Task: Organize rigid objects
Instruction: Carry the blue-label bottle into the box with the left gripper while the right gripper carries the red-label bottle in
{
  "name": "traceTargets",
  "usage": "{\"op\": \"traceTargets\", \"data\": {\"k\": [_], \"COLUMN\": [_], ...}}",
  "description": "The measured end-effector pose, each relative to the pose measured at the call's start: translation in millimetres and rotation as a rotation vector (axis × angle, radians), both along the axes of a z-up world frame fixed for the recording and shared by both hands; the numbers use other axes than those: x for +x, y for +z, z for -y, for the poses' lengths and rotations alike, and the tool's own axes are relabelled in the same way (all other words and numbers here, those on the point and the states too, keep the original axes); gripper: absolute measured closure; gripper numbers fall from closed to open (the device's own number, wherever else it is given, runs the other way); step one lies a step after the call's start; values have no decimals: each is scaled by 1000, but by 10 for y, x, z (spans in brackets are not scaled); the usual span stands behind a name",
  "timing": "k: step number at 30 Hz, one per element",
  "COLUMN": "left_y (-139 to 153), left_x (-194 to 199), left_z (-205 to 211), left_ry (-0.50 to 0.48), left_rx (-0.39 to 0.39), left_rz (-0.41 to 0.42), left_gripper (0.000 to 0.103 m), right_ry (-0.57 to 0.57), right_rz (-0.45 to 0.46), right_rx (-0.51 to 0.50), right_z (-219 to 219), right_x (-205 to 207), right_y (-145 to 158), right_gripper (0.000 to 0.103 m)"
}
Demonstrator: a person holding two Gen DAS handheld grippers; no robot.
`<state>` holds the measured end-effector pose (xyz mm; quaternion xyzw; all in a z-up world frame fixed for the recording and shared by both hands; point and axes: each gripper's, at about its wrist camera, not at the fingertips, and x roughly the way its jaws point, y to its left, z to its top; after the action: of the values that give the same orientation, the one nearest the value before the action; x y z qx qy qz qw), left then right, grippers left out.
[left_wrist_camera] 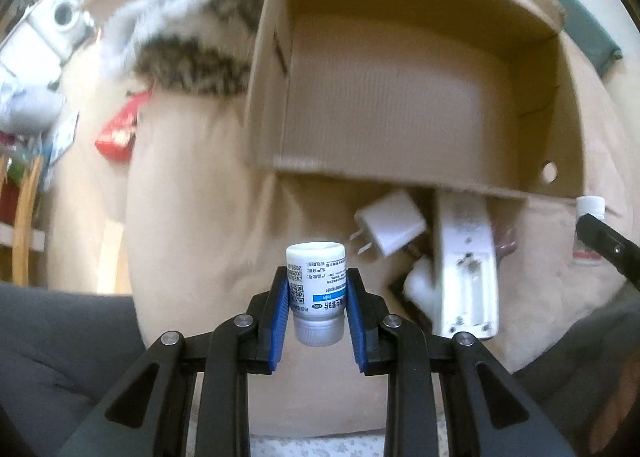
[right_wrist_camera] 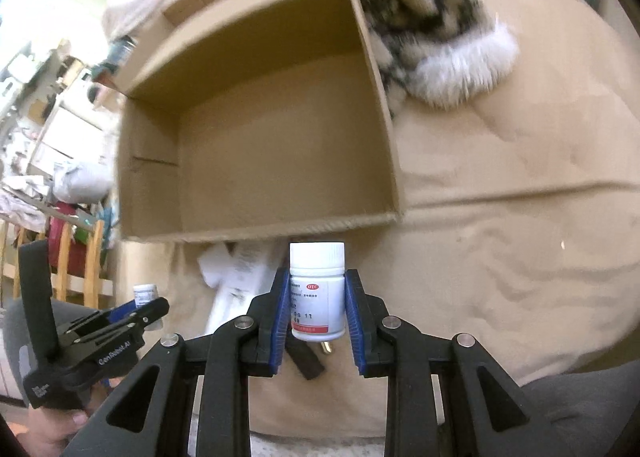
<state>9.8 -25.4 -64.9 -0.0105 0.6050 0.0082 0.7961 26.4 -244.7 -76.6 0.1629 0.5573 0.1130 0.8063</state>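
A: Through the left wrist camera?
B: The left gripper (left_wrist_camera: 316, 297) is clamped on an inverted blue-label bottle (left_wrist_camera: 316, 289), cap toward the camera. The open cardboard box (left_wrist_camera: 400, 105) lies ahead, with a plug adapter (left_wrist_camera: 388, 227) and white device (left_wrist_camera: 466, 269) ahead to the right, probably awaiting sorting.

A: And the right wrist camera?
B: The right gripper (right_wrist_camera: 318, 303) squeezes an upright red-label bottle (right_wrist_camera: 317, 291) by its sides, seemingly to drop it straight into the box (right_wrist_camera: 280, 137) ahead. The other gripper (right_wrist_camera: 140, 311) sits off left.

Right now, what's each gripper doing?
Left gripper: shut on the blue-label bottle.
Right gripper: shut on the red-label bottle.
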Motion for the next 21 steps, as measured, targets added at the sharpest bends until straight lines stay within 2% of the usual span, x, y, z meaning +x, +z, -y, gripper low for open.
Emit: {"op": "traceTargets", "data": {"k": [5, 8, 13, 16, 21], "left_y": [365, 540, 558, 597, 459], "left_x": [60, 304, 768, 902, 1090], "left_z": [49, 95, 55, 123, 206], "left_ry": [-44, -52, -28, -49, -69], "left_rx": [-69, -55, -71, -53, -22], "left_rz": [92, 128, 143, 153, 159], "left_gripper": [79, 79, 79, 79, 79], "right_ry": [28, 36, 51, 59, 62], "right_rz": [113, 169, 214, 231, 215], "right_rx": [20, 37, 49, 42, 34], "right_z": [-66, -89, -117, -158, -215], "right_x": [61, 199, 470, 633, 869], "right_y": [331, 467, 623, 652, 550], "right_gripper": [75, 75, 75, 75, 75]}}
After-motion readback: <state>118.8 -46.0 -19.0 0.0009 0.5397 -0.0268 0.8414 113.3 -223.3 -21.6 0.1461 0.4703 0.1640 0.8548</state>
